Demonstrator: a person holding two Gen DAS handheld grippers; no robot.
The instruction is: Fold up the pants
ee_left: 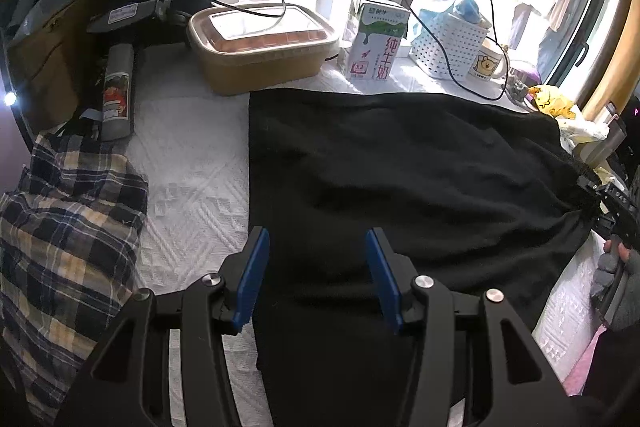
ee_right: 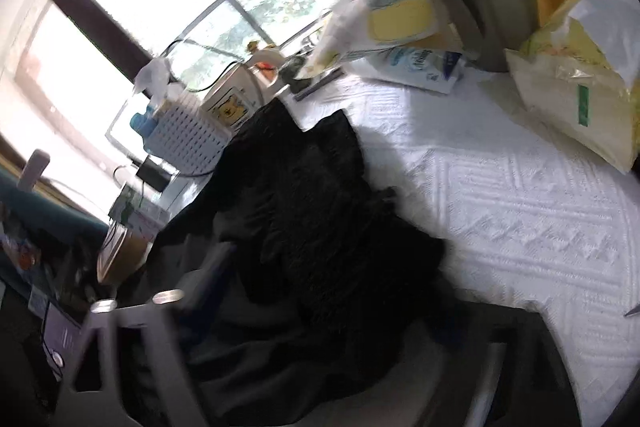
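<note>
Black pants (ee_left: 400, 167) lie spread across a white quilted cover (ee_left: 192, 167). My left gripper (ee_left: 318, 255) hovers over their near left part. Its blue pads (ee_left: 252, 279) stand apart, with flat fabric below them and nothing pinched. At the far right my right gripper (ee_left: 604, 207), held by a grey-gloved hand (ee_left: 616, 279), sits at the pants' waist edge, where wrinkles run toward it. The right wrist view is blurred. It shows a heap of the pants (ee_right: 320, 207) between the fingers of the right gripper (ee_right: 332, 287). Whether the pads press on the fabric is unclear.
A plaid cloth (ee_left: 68, 227) lies bunched at the left. Along the window stand a brown lidded box (ee_left: 260, 43), a milk carton (ee_left: 372, 39), a white basket (ee_left: 448, 43), a mug (ee_left: 488, 63) and cables. A bottle (ee_left: 118, 91) lies at the back left. Plastic bags (ee_right: 580, 87) sit at the right.
</note>
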